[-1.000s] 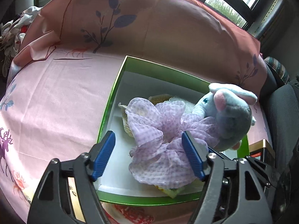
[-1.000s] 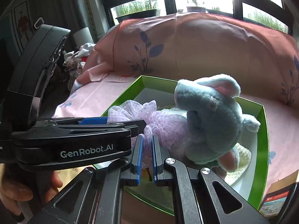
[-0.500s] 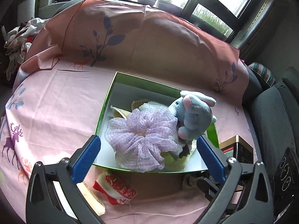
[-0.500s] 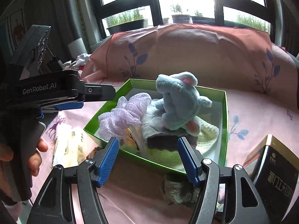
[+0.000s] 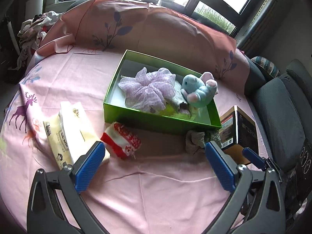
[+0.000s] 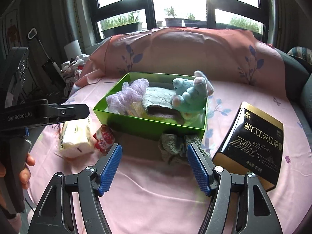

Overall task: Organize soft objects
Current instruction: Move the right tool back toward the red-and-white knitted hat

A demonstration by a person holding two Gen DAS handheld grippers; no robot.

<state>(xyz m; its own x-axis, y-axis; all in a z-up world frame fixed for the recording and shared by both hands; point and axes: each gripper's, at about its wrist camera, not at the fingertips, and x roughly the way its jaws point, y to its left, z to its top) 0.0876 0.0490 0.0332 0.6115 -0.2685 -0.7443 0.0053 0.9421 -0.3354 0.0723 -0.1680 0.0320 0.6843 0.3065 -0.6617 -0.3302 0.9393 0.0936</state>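
Note:
A green box (image 5: 156, 121) (image 6: 136, 123) on the pink cloth holds a lilac scrunchie (image 5: 148, 89) (image 6: 128, 94), a blue plush elephant (image 5: 200, 92) (image 6: 190, 95) and knitted cloths. In front of the box lie a red-and-white sock (image 5: 121, 140) (image 6: 103, 136) and a grey knitted piece (image 5: 196, 140) (image 6: 173, 146). My left gripper (image 5: 154, 163) hangs wide open over the cloth, nothing between its fingers. My right gripper (image 6: 155, 167) is still opening, empty, just short of the grey piece.
A tissue pack (image 5: 72, 132) (image 6: 77, 138) lies left of the sock. A black and gold tea box (image 5: 238, 130) (image 6: 255, 144) sits at the right. A pile of clothes (image 5: 37, 29) lies beyond the far left edge. A dark seat (image 5: 280, 117) stands on the right.
Both grippers let go of the scrunchie and plush, opened, and drew back from the box. The scrunchie and the elephant now rest in the box.

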